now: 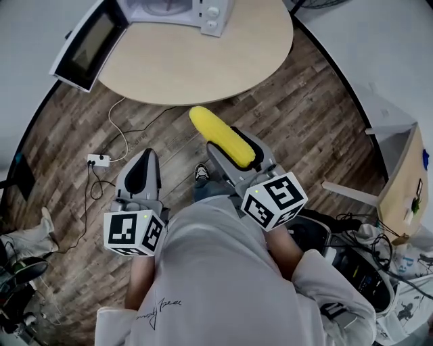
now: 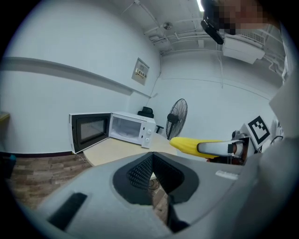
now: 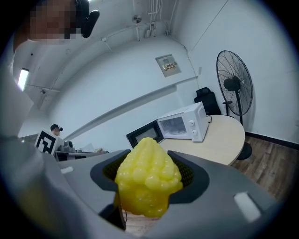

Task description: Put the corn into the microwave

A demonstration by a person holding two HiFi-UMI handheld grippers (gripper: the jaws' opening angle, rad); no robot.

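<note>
At the centre of the head view, the corn (image 1: 222,137) sits lengthwise in my right hand-held gripper (image 1: 229,150), its yellow tip pointing toward the upper left of the frame. The jaws are clamped on either side of the cob. In the right gripper view the knobbly end of the corn fills the gap between the two dark pads (image 3: 191,173). The corn is in the air above the wooden floor (image 1: 304,115), with its tip just below the near edge of the counter (image 1: 196,61) in the frame and not yet over it.

To the lower left of the corn, my left hand-held gripper (image 1: 141,169) is clenched with nothing in it. In the left gripper view its pads meet in a ridge at the middle. From that view the corn shows at the right, in line with the counter's far end.

The microwave (image 1: 179,12) stands at the top of the head view on the far side of the round, pale counter. Its door (image 1: 88,44) is swung wide open toward the upper left, and the white cavity is visible. A power strip (image 1: 98,160) with trailing cable lies on the floor at the left. In the right gripper view a standing fan (image 3: 236,84) rises at the right behind the counter.
</note>
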